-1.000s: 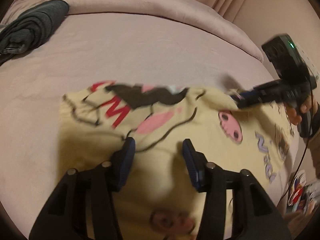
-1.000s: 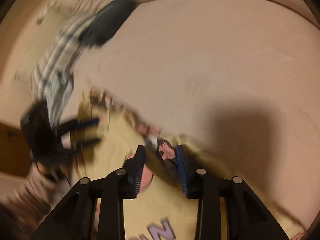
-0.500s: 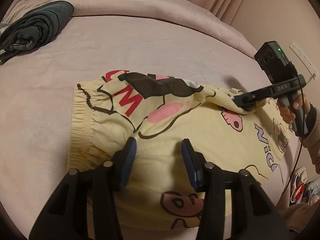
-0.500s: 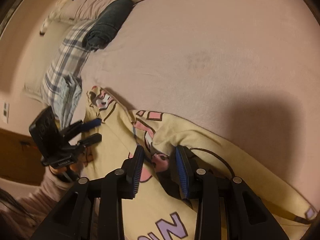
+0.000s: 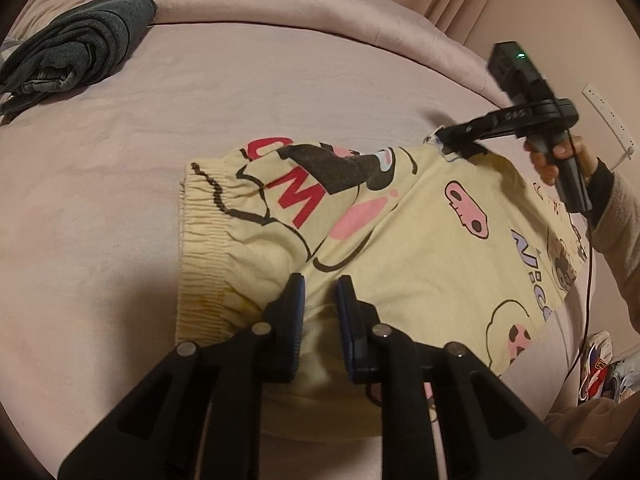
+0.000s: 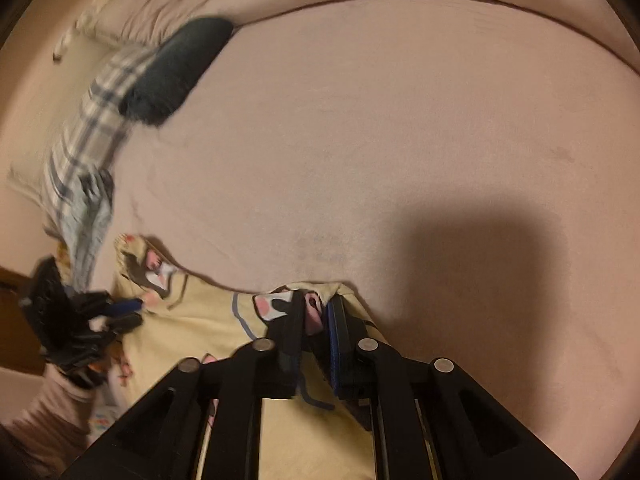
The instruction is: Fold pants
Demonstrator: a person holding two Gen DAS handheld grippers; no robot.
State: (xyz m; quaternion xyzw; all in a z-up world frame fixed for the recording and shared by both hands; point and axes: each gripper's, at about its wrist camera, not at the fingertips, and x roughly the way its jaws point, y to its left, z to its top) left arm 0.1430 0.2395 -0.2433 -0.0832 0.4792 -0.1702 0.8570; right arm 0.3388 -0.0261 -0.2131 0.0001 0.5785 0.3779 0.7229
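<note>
The yellow cartoon-print pants point(image 5: 400, 248) lie on the pink bed point(image 5: 280, 92), under and ahead of both tongs. The left tongs point(image 5: 319, 286) have just been closing from a wide spread and now stand narrow, cloth between the pads. The right tongs point(image 6: 314, 304) have also just closed and pinch a raised fold at the far edge, farther right than before.
</note>
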